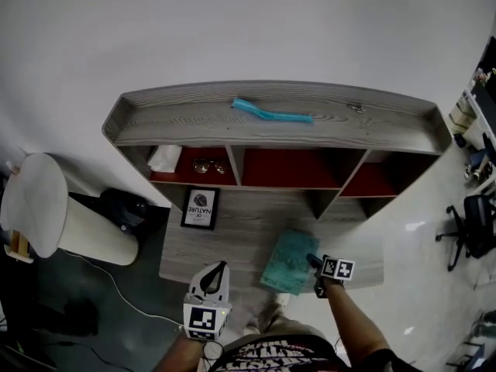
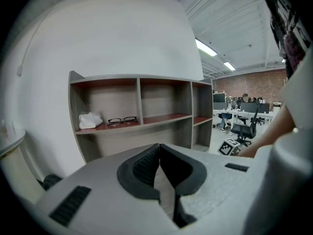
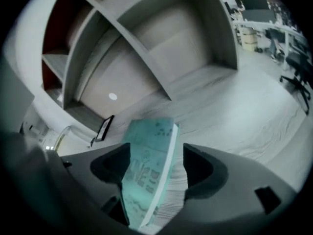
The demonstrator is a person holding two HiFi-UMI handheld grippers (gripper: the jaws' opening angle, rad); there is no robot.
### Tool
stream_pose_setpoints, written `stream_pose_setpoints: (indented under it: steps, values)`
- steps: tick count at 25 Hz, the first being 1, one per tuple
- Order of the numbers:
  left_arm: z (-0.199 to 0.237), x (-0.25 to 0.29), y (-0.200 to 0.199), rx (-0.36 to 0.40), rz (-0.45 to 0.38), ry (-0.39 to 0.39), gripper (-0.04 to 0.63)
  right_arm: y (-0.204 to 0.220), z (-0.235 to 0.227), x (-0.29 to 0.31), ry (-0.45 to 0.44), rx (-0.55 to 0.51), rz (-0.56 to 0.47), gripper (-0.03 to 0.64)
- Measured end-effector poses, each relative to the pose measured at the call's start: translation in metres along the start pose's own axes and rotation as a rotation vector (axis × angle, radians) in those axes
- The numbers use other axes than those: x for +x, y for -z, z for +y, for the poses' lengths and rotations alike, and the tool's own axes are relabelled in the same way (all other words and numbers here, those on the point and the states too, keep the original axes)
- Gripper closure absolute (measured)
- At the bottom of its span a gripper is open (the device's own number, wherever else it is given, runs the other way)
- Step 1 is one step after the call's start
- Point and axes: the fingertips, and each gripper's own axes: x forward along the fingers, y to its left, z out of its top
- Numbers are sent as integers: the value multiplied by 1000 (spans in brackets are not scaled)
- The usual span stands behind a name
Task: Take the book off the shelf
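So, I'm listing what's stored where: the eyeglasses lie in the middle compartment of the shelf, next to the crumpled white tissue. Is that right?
Not quite. The eyeglasses lie in the left compartment of the shelf, not the middle one, next to the crumpled white tissue. The left gripper view shows this plainly, and the head view agrees.
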Motion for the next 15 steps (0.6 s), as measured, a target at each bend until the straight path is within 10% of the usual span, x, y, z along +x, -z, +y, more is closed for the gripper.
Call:
stream_pose_setpoints:
  steps: [3,7,15]
  values:
    - [-4,-18,-20,-13,-102,0,589,-8,51,-45,-111,-260,-58,388]
    - [-8,-43,-36,-43,-181,35,589,-14,115,-121,-43,-740,-222,576]
    - [-15,-77,-46,-12,-219,41,589,-19,198,-242,-91,-816,-501,614]
